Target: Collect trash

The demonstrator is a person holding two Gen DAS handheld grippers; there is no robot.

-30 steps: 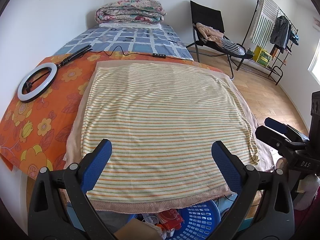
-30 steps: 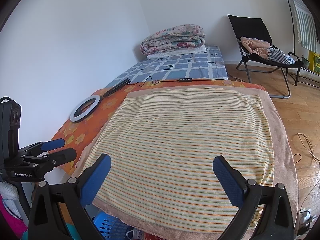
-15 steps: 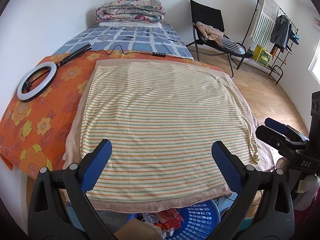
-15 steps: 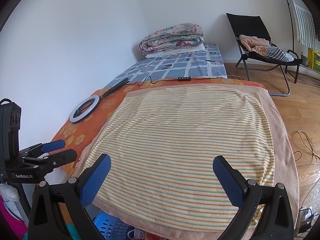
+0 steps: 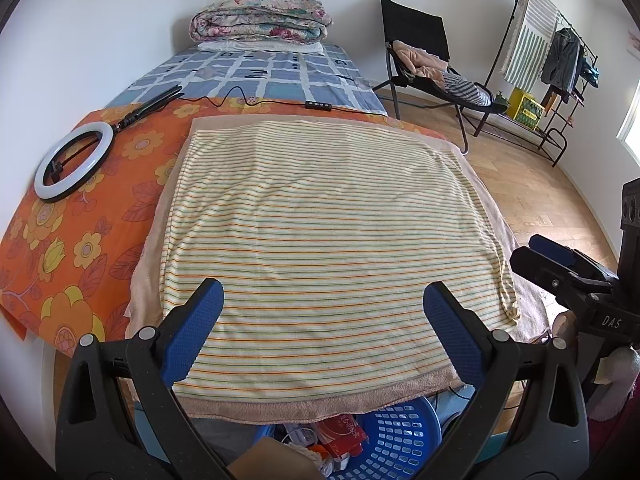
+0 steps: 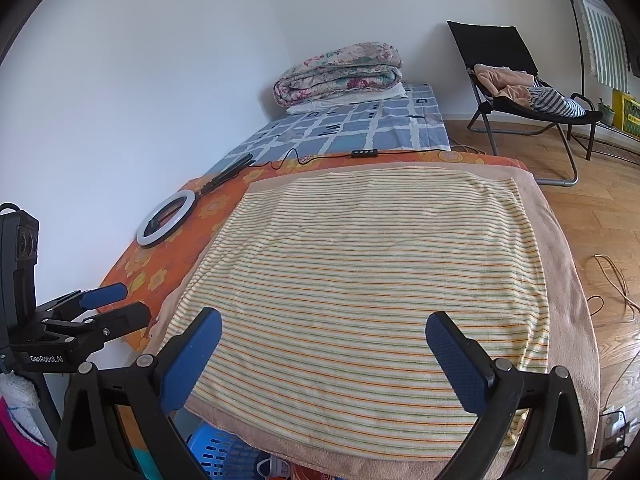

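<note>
left gripper (image 5: 322, 322) and right gripper (image 6: 322, 350) both spread wide, empty, hovering over the striped towel (image 5: 328, 240) | bed (image 5: 96, 208) shows no trash on top | step: searching | trash sits in the blue basket (image 5: 394, 446) below the towel edge | next, probably: reach down there

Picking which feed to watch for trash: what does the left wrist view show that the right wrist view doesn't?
Only the left wrist view shows packaging inside the blue basket and the clothes rack. Only the right wrist view shows loose cables on the floor. Both show the striped towel, ring light, folded quilt, chair, and the open left gripper and right gripper.
</note>
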